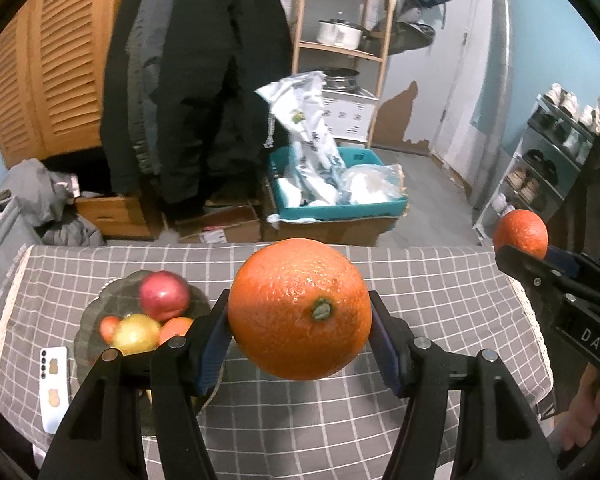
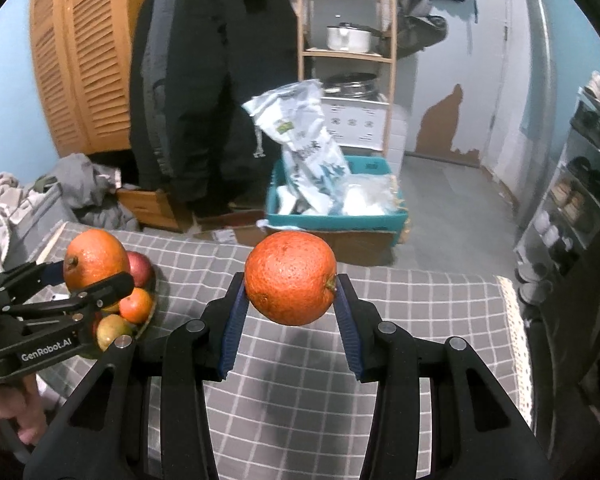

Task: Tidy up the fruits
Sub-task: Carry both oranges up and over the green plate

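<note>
With both jaws clamped, I'm holding one fruit per gripper above the checked tablecloth [image 1: 420, 280]. My left gripper [image 1: 300, 312] pinches a big orange [image 1: 300, 308] at frame centre in the left wrist view, blue pads pressing both sides, stem end facing the camera. My right gripper [image 2: 291, 292] is closed on a redder orange [image 2: 291, 277], centre of the right wrist view, clear of the cloth. Each gripper shows in the other's view: right one at the far right edge of the left view, left one at the left edge of the right view. The dark bowl [image 1: 88, 328] sits lower left in the left view, holding a red apple [image 1: 164, 295], a yellow fruit [image 1: 136, 334] and small orange ones. A white phone [image 1: 54, 384] lies on the cloth just left of the bowl. Behind the table: a teal crate [image 1: 336, 208] with bags, wooden shelf [image 1: 340, 48], dark coats [image 1: 204, 80].
</note>
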Demonstrator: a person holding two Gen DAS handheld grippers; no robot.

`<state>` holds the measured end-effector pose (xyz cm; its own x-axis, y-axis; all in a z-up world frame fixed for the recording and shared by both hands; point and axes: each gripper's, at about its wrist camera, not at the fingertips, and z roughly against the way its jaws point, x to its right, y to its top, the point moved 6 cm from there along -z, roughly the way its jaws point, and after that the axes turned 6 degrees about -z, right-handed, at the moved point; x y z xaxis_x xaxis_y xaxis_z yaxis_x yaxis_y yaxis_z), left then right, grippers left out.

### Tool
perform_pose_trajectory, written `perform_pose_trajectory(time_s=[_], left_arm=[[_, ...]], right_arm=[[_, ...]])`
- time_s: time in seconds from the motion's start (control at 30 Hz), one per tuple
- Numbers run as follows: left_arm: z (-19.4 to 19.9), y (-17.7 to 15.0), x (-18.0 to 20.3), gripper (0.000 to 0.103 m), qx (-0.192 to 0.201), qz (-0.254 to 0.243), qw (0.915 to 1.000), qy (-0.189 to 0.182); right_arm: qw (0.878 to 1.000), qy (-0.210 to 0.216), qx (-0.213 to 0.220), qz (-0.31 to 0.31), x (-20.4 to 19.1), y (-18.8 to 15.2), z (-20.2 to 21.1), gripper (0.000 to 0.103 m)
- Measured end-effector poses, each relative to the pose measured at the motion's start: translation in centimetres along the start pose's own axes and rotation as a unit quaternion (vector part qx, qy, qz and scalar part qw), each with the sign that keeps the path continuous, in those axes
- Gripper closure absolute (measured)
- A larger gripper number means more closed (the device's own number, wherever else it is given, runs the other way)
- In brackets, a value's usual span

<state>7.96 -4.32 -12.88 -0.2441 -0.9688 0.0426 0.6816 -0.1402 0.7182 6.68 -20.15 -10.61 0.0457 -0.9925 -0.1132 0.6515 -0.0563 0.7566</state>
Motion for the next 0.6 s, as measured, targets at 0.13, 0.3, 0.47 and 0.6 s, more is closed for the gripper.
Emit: perform_pose_trajectory(time_s=[0.13, 0.3, 0.47, 0.6], left_arm=[[0.3, -0.2, -2.0, 0.039, 0.002, 0.012, 0.9998, 0.012], [0.7, -0.7, -4.5, 0.039, 0.002, 0.031, 0.9992, 0.026], [0.8, -1.4, -7.1, 0.039, 0.000, 0.049, 0.9980, 0.040], [0.9, -1.9, -9.2, 0.039, -0.004, 0.064, 0.9966, 0.051]], right_arm=[[1.000, 0.015, -0.006, 0.012, -2.4, 0.4, -1.0, 0.060], [0.999, 0.034, -0.012, 0.028, -5.4, 0.8, -2.1, 0.060], [0.998, 0.052, -0.016, 0.044, -8.4, 1.1, -3.1, 0.060], [0.996, 0.066, -0.023, 0.054, -10.5, 1.2, -3.9, 0.060]])
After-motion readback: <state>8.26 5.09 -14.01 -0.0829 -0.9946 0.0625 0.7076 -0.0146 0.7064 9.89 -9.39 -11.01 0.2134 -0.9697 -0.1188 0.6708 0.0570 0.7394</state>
